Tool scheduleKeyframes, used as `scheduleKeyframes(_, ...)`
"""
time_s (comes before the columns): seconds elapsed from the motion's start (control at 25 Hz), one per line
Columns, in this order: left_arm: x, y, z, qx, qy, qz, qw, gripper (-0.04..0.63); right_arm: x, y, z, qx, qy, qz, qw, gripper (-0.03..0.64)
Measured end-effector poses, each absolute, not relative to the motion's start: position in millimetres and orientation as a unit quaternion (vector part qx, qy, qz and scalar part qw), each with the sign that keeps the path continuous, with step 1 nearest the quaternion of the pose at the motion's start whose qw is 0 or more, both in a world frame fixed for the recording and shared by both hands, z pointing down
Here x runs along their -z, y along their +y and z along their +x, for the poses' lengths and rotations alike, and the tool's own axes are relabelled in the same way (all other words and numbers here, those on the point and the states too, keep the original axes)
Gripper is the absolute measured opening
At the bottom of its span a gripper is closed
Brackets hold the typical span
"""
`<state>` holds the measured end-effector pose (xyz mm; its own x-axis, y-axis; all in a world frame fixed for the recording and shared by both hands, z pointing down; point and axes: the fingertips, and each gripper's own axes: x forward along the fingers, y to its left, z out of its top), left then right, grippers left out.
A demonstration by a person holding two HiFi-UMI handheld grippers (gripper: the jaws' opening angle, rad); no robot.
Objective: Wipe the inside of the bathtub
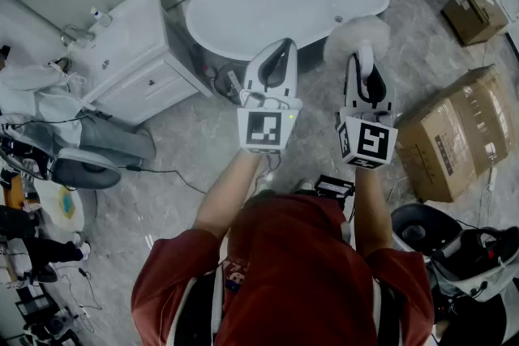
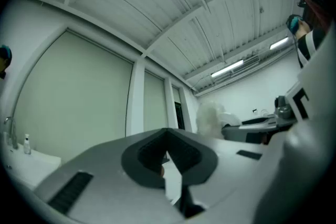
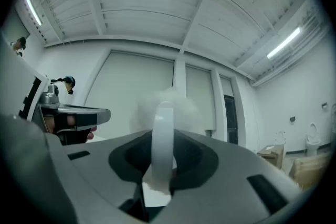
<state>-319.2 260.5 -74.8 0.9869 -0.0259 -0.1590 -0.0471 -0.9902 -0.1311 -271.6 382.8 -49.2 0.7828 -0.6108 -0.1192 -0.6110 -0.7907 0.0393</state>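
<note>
From the head view, the white oval bathtub [image 1: 284,4] stands ahead of me on the grey floor, beside a white cabinet [image 1: 134,61], and I hold both tools up in front of my chest, short of its rim. My right tool [image 1: 362,54] carries a fluffy white duster [image 1: 357,32], whose head shows over the near edge of the tub but, as far as I can judge, hangs above it and touches nothing. My left tool [image 1: 283,46] points the same way with nothing in it. Cardboard boxes [image 1: 454,134] lie off to my right. Along the left gripper view, the left tool [image 2: 168,159] has its dark pads drawn together on nothing, and it looks up at wall panels and ceiling lights; the duster [image 2: 211,115] shows as a pale blur to the right. Along the right gripper view, the right tool [image 3: 163,165] is clamped on the duster's flat white handle [image 3: 163,134], with the fluff [image 3: 169,105] above. Neither of these two views shows the tub. I judge the wiping not yet begun: the duster is in hand, and the whole inside is left to do.
</note>
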Motion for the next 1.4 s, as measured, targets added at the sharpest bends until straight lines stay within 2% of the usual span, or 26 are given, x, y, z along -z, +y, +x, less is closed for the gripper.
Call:
scheduleKeyframes(0.72, 57.1, 314.5, -269.3, -0.08, 0.021, -0.996, 0.038, 0.015, 31.9, 435.5, -229.0, -0.054, 0.321, -0.945, 0.011, 0.097)
scheduleKeyframes(0.88, 44.6, 321.4, -259.8, -0.076, 0.028, -0.995, 0.049, 0.015, 25.7, 447.7, -216.0, -0.052, 0.318, -0.947, 0.009, 0.097)
scheduleKeyframes(1.4, 20.6, 286.3, -189.7, -0.084, 0.027, -0.996, 0.015, 0.015, -6.3, 410.5, -145.3, -0.03, 0.318, -0.948, -0.013, 0.097)
